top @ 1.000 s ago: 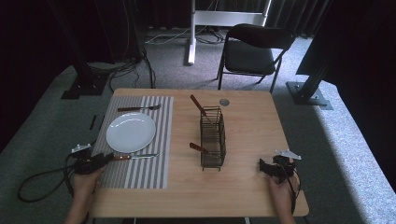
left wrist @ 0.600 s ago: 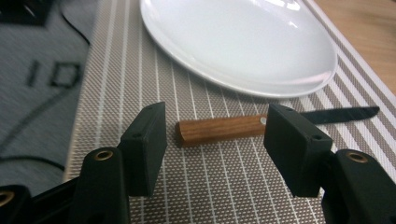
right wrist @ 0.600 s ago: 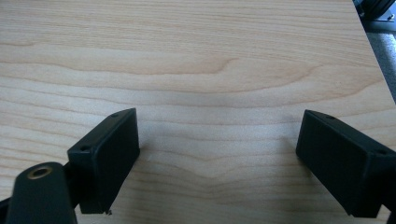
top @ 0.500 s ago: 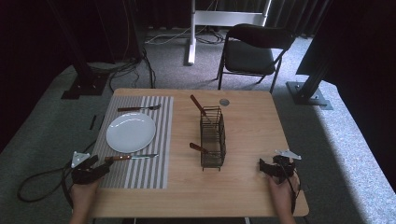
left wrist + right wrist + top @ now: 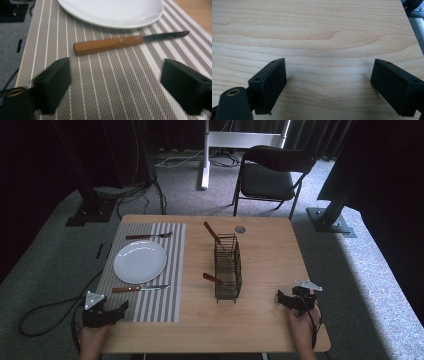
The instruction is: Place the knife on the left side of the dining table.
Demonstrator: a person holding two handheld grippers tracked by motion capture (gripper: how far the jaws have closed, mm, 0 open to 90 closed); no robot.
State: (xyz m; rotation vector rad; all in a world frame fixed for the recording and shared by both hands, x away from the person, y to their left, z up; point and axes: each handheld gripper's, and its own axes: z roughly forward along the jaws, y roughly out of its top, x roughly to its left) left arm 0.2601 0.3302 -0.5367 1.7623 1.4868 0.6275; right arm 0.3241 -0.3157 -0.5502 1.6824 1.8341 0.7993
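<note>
Left gripper (image 5: pixel 115 82) spread, empty, just short of knife (image 5: pixel 110 43) lying beside plate (image 5: pixel 112 11). Right gripper (image 5: pixel 329 82) spread over bare table (image 5: pixel 324 30). Risk: low jaws could snag placemat (image 5: pixel 120 82), shoving knife under plate rim.

You are viewing the table (image 5: pixel 260 320) from high overhead, while your left gripper view is looking close along the placemat (image 5: pixel 112 82) at the knife (image 5: pixel 120 43) both share.
</note>
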